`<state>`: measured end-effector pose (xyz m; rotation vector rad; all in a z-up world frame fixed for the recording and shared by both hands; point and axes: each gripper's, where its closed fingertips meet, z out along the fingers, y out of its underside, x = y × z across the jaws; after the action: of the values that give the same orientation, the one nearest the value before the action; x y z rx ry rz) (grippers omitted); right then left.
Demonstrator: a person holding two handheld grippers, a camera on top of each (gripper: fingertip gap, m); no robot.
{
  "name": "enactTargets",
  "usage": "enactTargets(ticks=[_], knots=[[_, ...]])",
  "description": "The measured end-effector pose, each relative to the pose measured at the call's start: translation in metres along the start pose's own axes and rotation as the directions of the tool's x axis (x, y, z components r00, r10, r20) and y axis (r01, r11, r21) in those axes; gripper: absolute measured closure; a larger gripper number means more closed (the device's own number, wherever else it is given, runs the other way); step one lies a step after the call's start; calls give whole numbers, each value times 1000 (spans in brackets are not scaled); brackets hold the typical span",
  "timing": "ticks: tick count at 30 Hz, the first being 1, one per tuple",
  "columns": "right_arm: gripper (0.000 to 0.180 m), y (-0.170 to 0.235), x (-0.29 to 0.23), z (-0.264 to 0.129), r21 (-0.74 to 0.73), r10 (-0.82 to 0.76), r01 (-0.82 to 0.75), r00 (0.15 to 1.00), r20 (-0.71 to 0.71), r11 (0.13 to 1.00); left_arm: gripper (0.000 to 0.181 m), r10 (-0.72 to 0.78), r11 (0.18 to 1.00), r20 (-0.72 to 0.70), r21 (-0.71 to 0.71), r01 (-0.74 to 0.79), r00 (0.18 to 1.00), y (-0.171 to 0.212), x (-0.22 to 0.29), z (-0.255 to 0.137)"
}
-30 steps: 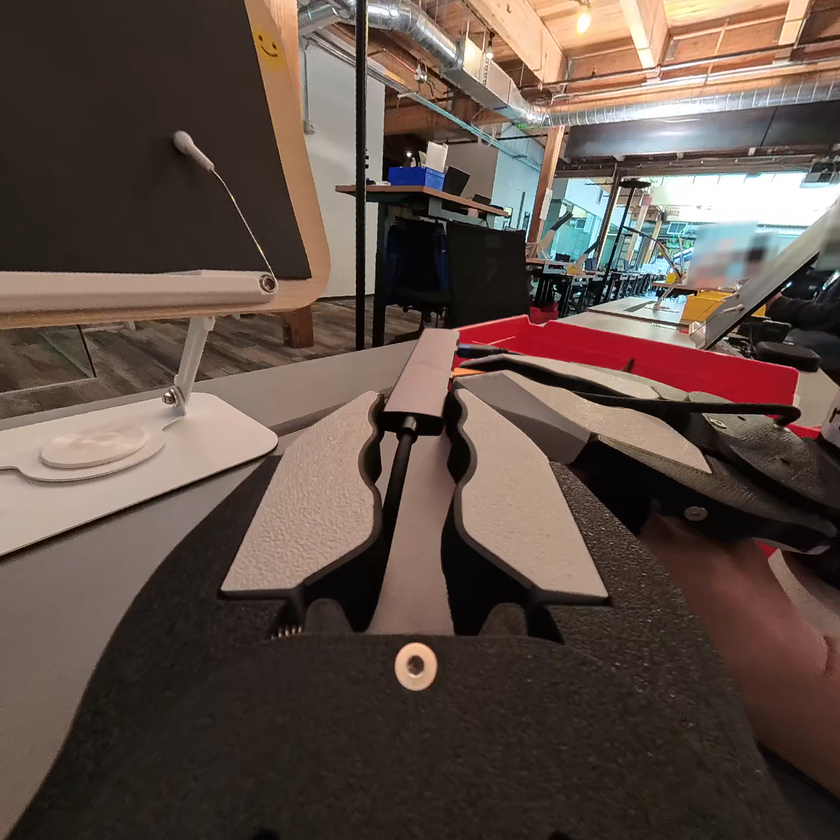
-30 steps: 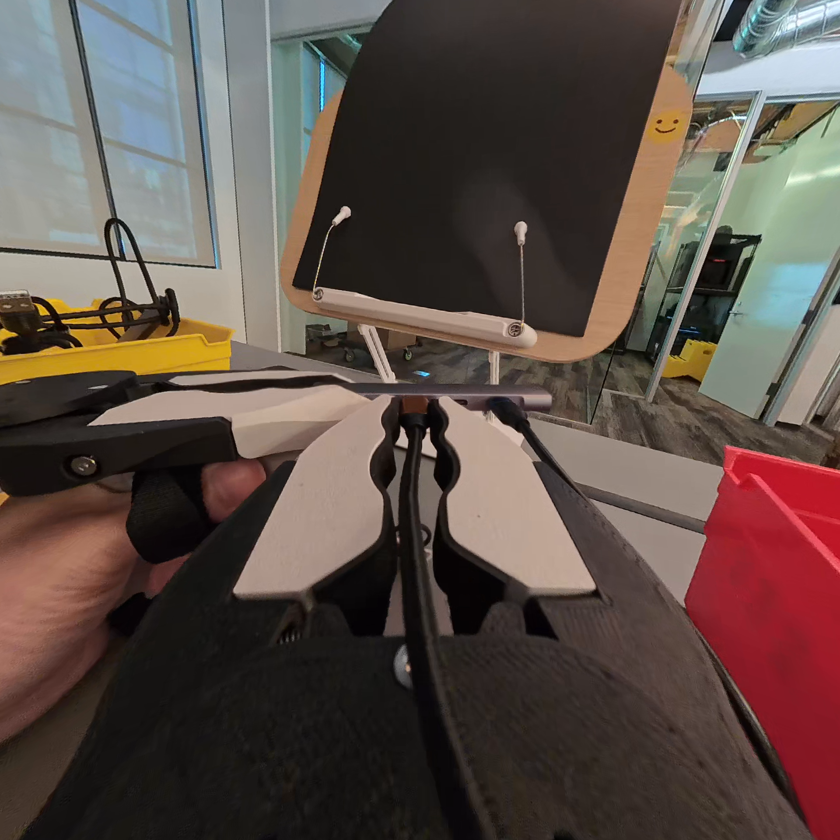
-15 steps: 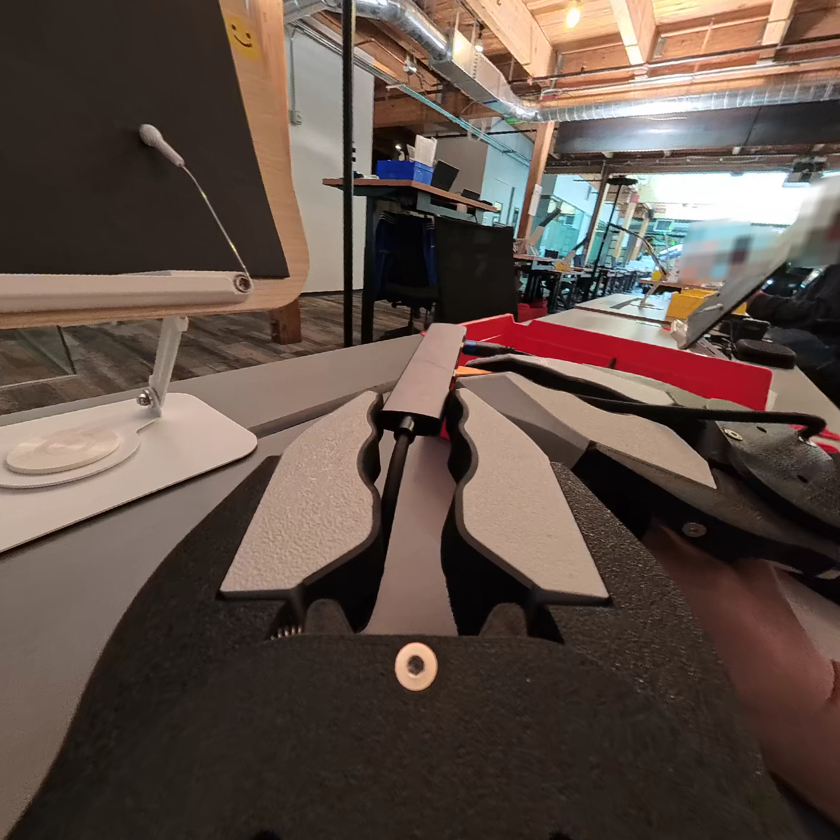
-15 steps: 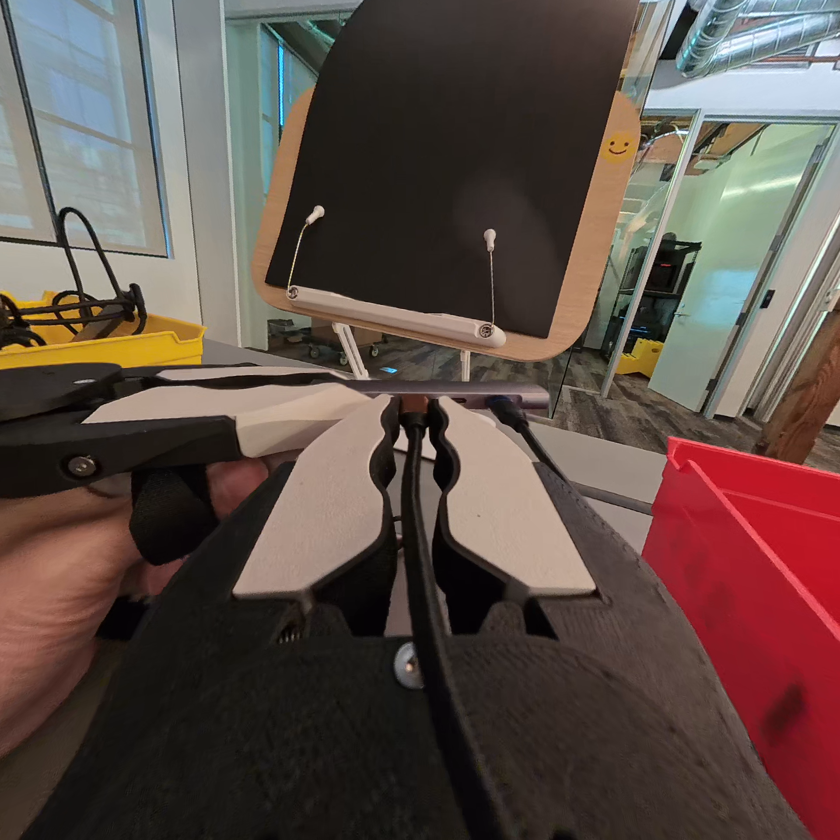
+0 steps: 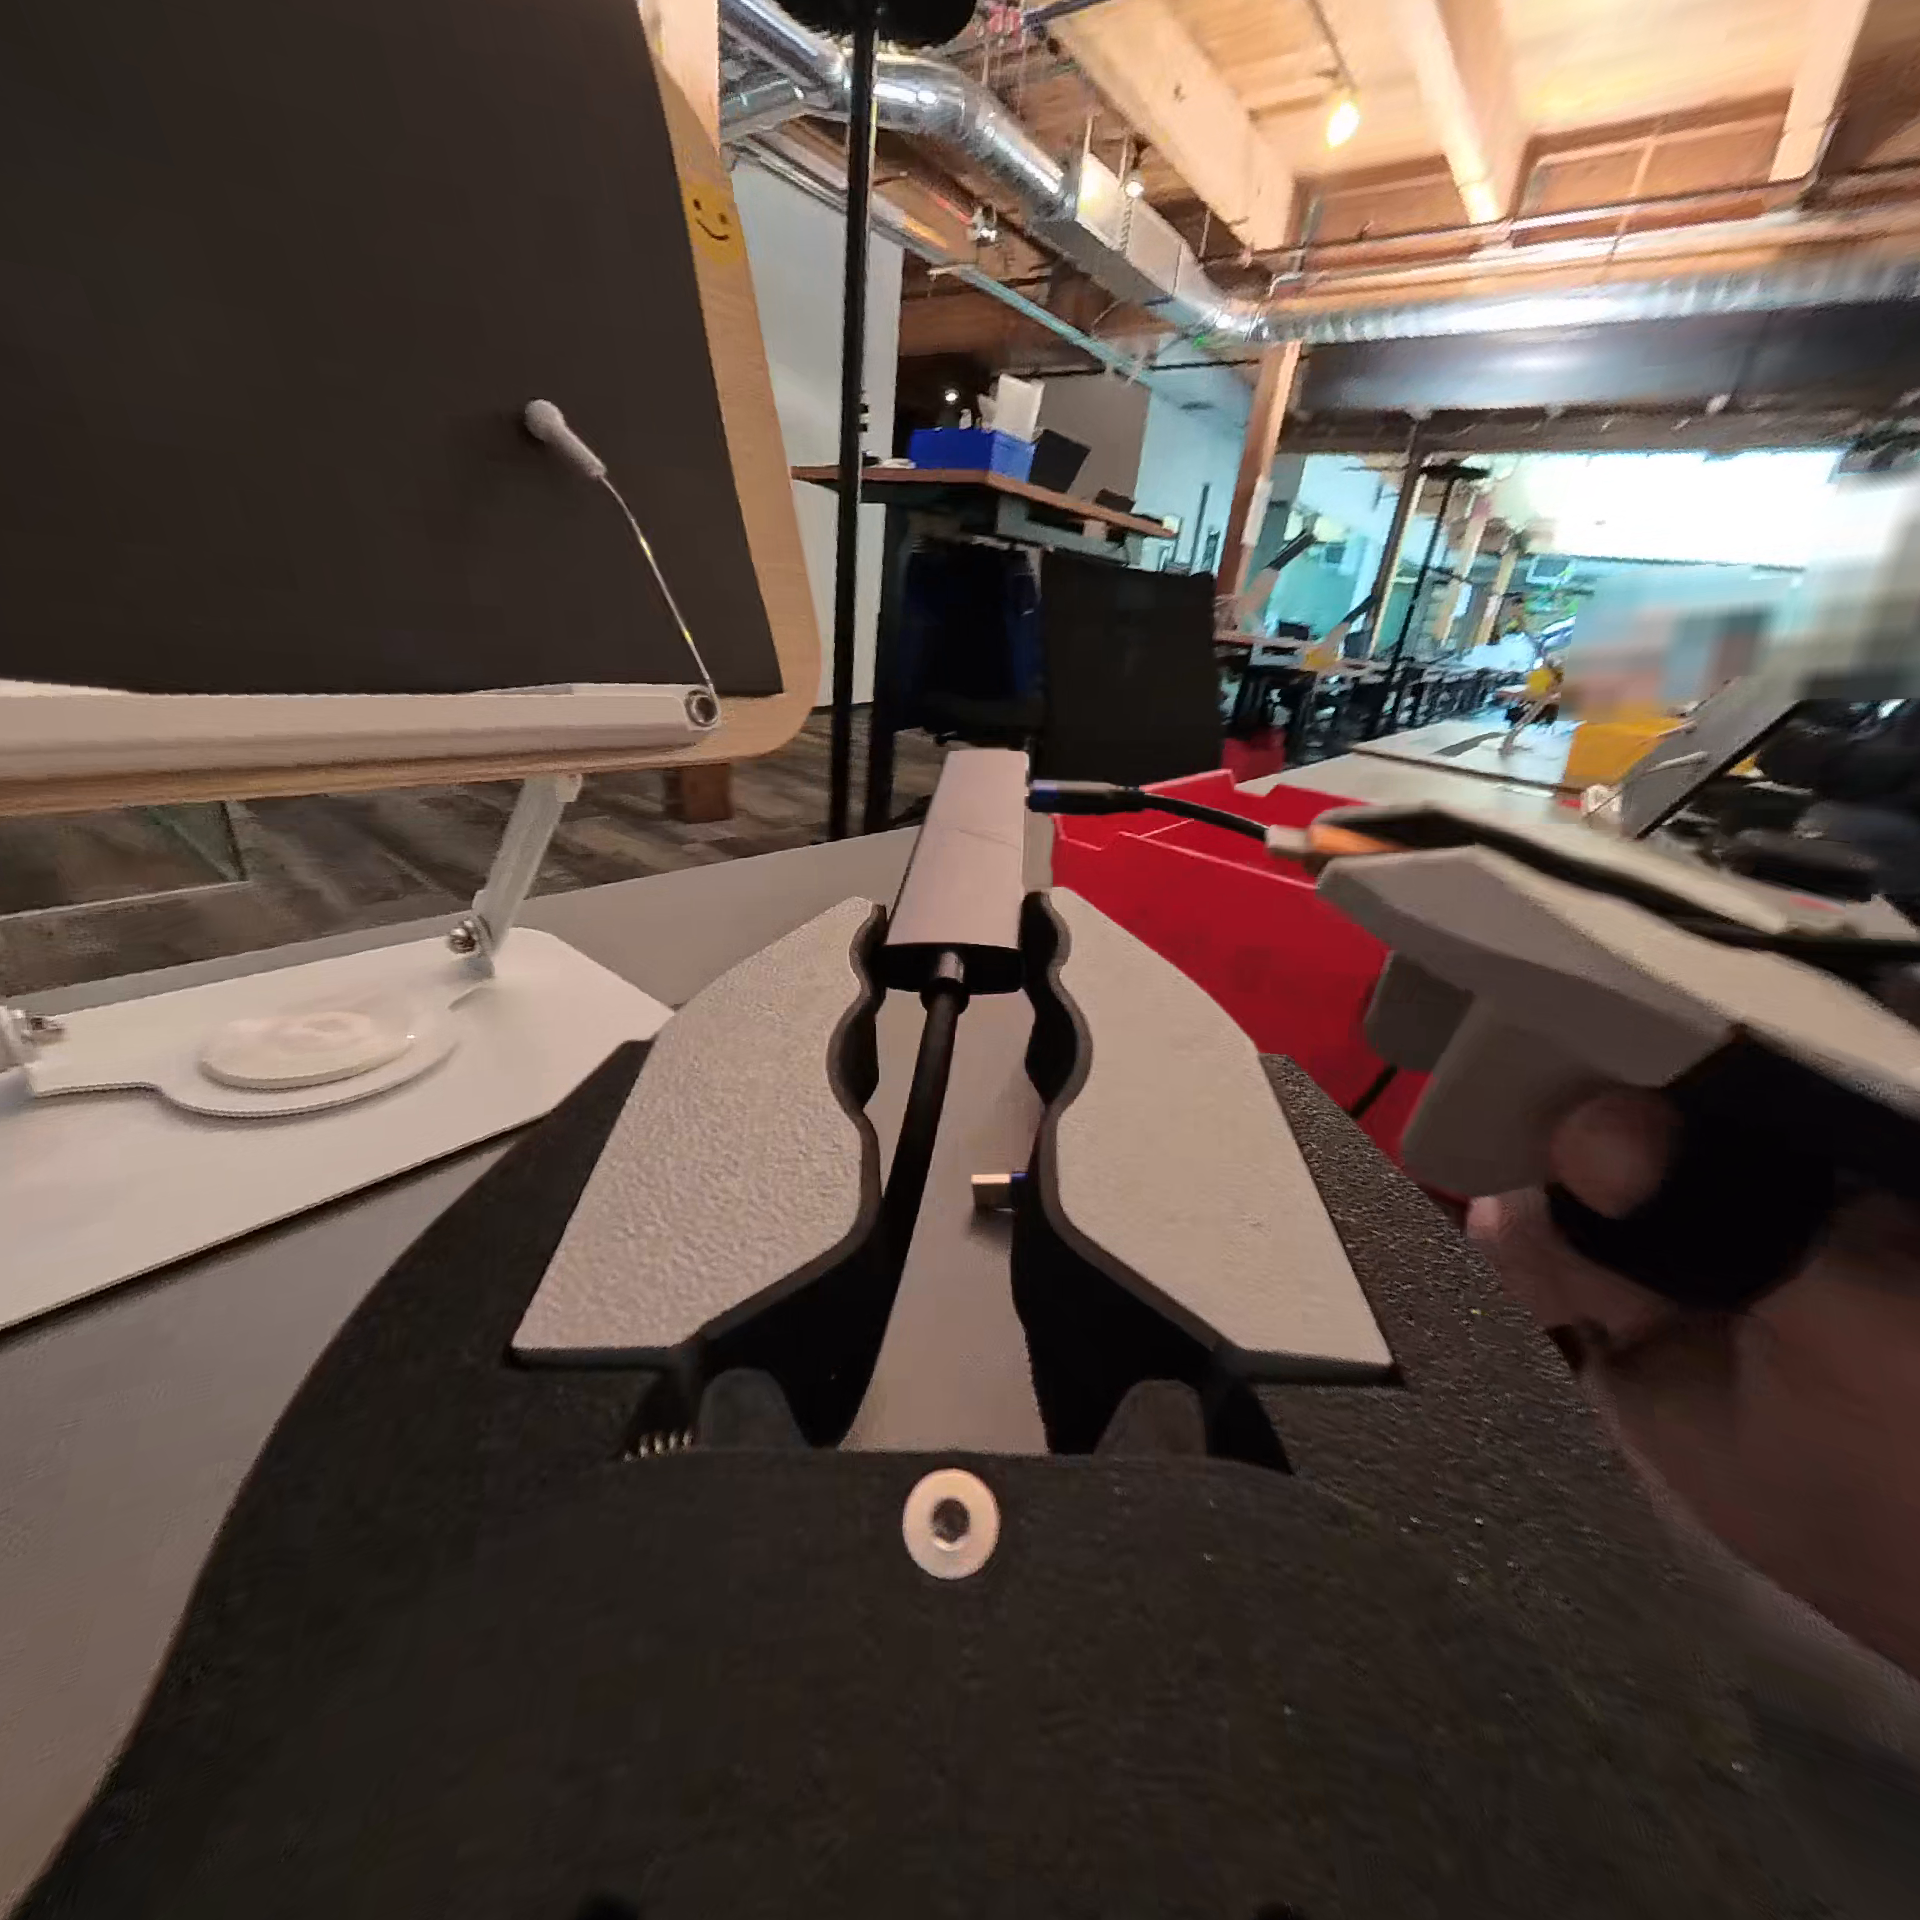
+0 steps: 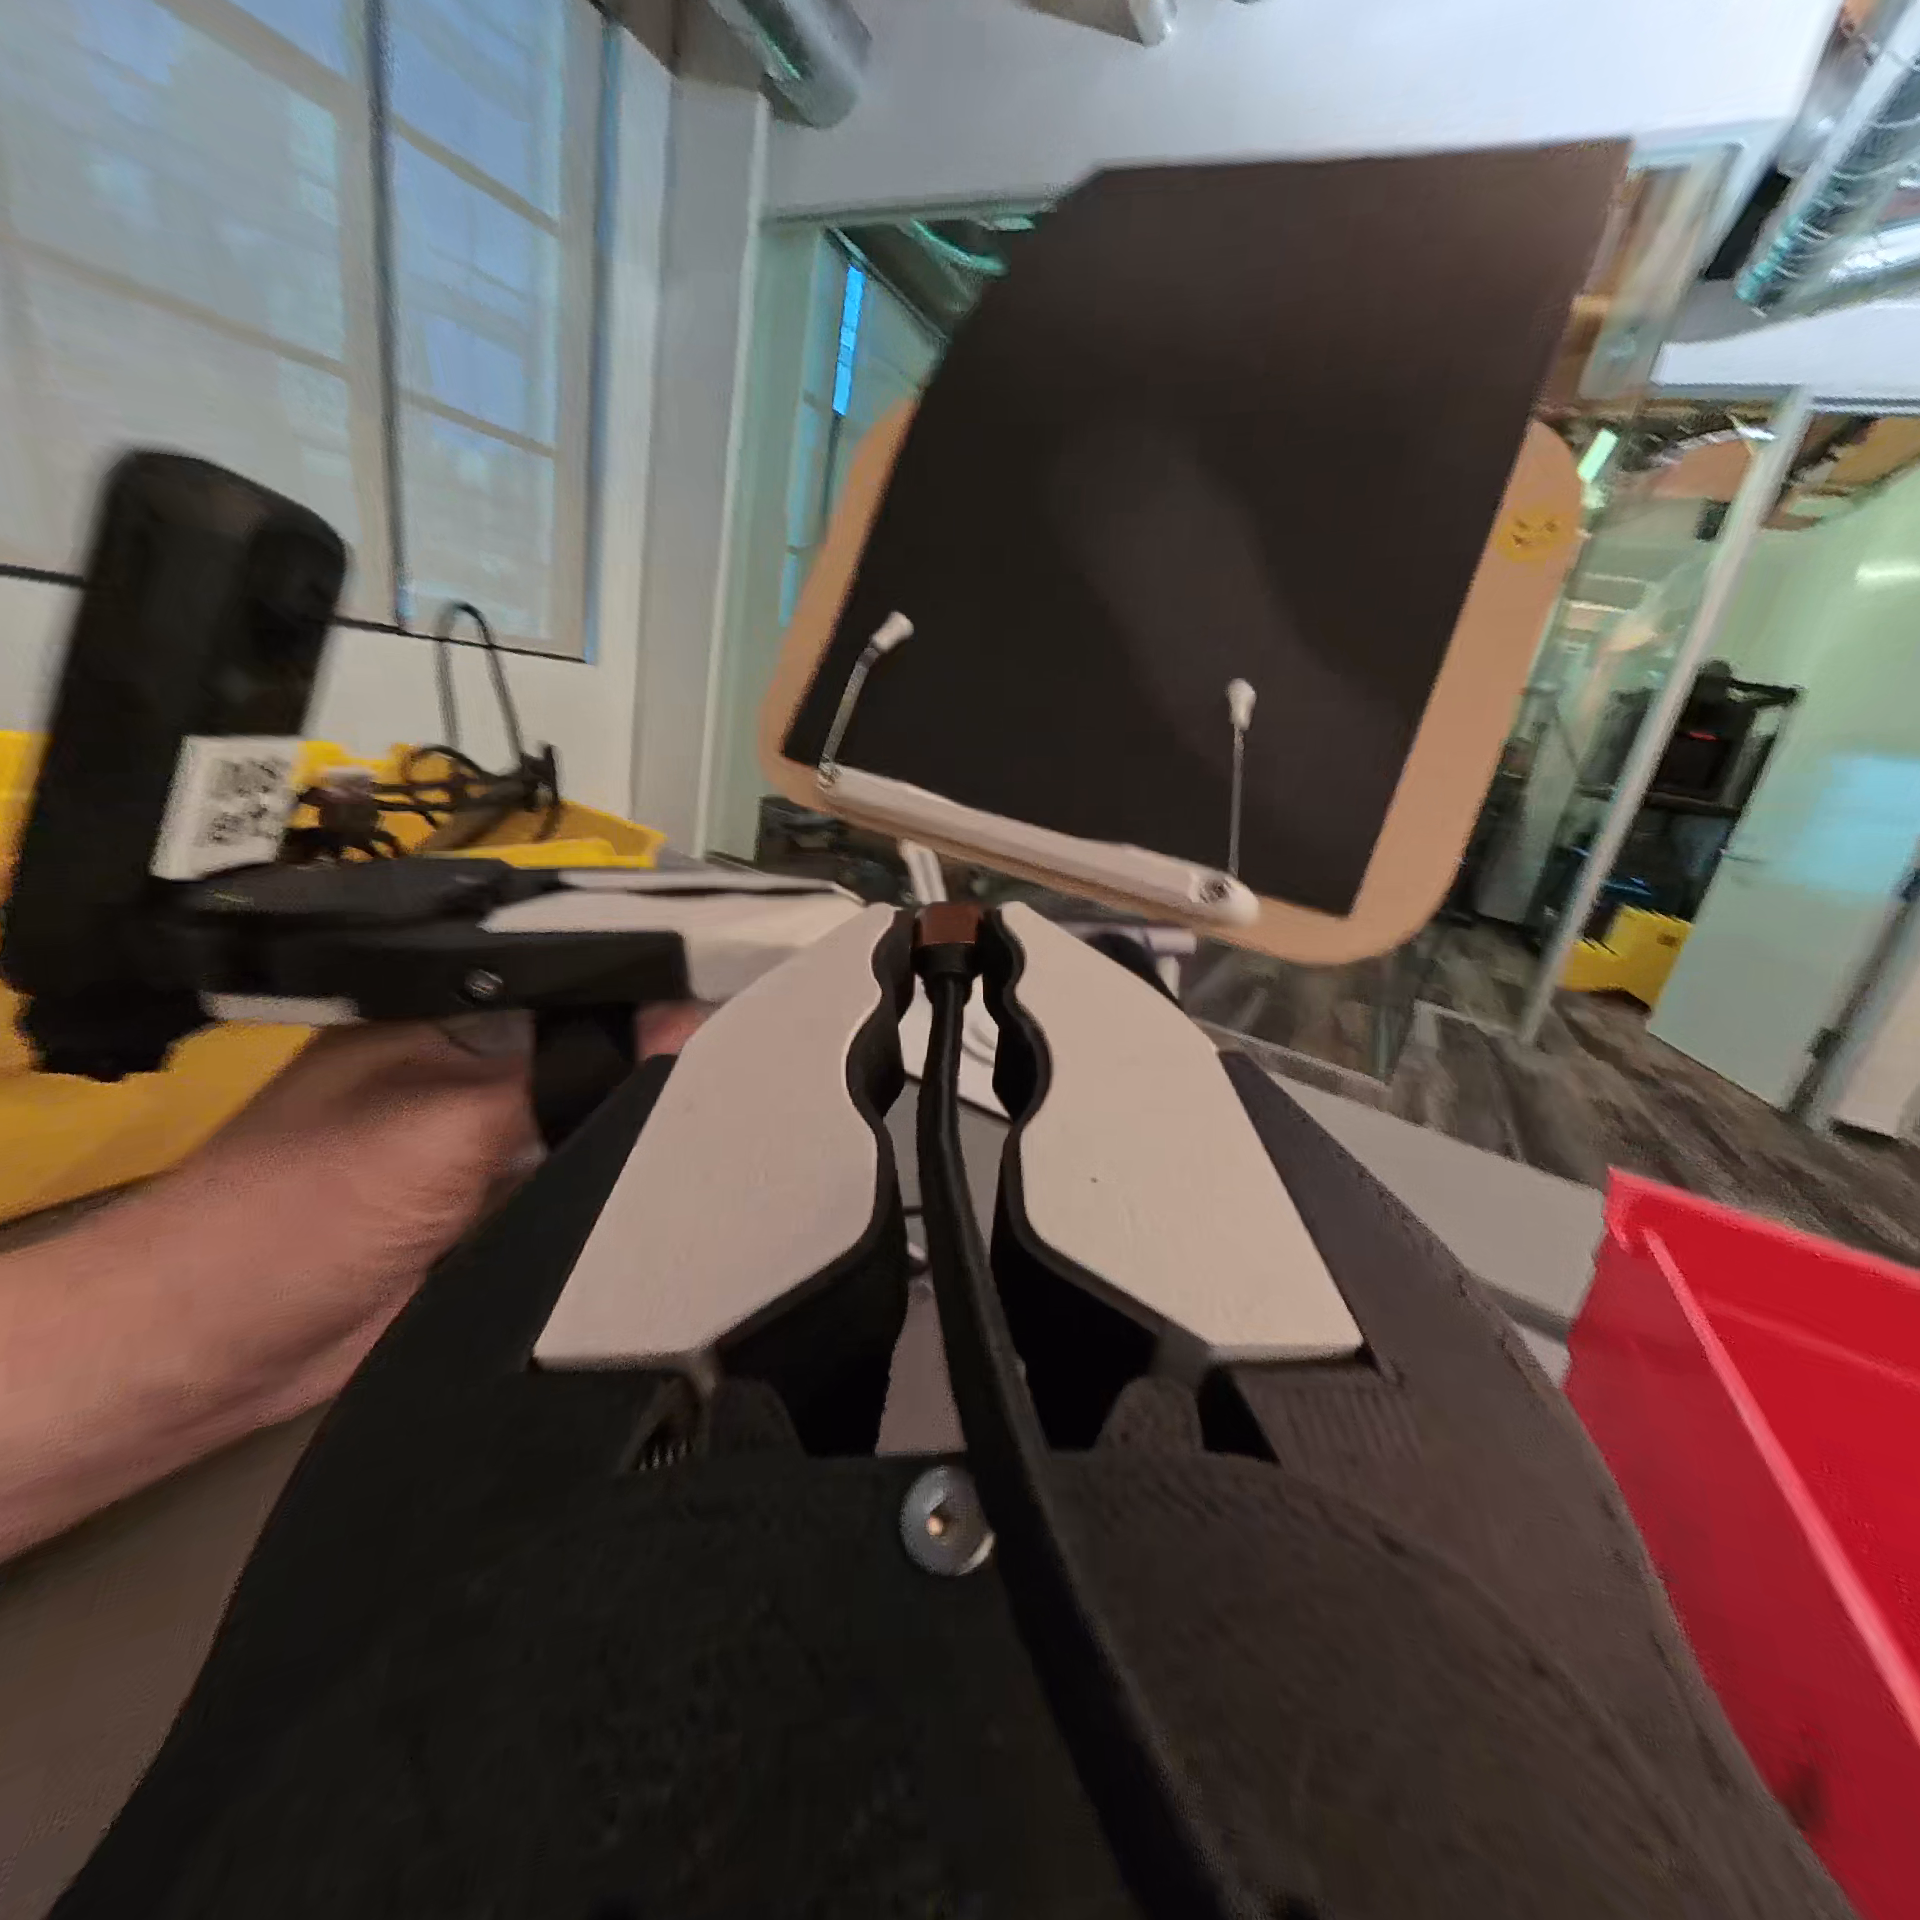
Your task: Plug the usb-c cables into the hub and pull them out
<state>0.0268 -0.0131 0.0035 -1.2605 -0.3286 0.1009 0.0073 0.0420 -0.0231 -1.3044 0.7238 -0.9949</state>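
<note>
My left gripper (image 5: 956,914) is shut on the near end of the slim dark grey hub (image 5: 971,831), held level above the table. The hub's own black lead (image 5: 920,1081) runs back between my fingers. A blue-tipped cable (image 5: 1081,800) sits plugged into the hub's right side. My right gripper (image 6: 948,914) is shut on a brown-collared cable plug (image 6: 948,925). In the left wrist view this gripper (image 5: 1340,847) holds the plug (image 5: 1294,836) clear of the hub, off to its right. The left gripper (image 6: 727,904) shows at the left of the right wrist view.
A black board on a white stand (image 5: 312,364) (image 6: 1195,520) rises behind, its base plate (image 5: 312,1101) on the grey table. A red bin (image 5: 1195,914) (image 6: 1766,1403) is to the right, a yellow bin of cables (image 6: 104,1122) to the left. A loose plug (image 5: 992,1190) lies under the hub. Tip to tip, the grippers are about 7 cm apart.
My right gripper has drawn back to the right with the brown-collared plug, which has come out of the hub's side. The left gripper still holds the hub.
</note>
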Motion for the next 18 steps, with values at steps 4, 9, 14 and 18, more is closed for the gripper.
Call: enactTargets(ticks=[4,9,14,18], knots=[[166,-57,-24,-10,16,80,-85,973,218,996,156,-35,999,37,36,33,999,-7,-11,-5],[166,-142,1,-38,-158,341,-302,816,467,940,157,-67,996,30,63,65,997,-12,-14,-8],[166,-156,66,-61,-365,434,-276,763,479,889,157,-85,993,4,82,85,996,-15,-10,-8],[166,-112,89,-89,-617,647,-315,622,440,722,157,-95,991,-10,92,96,995,-17,-8,-8]])
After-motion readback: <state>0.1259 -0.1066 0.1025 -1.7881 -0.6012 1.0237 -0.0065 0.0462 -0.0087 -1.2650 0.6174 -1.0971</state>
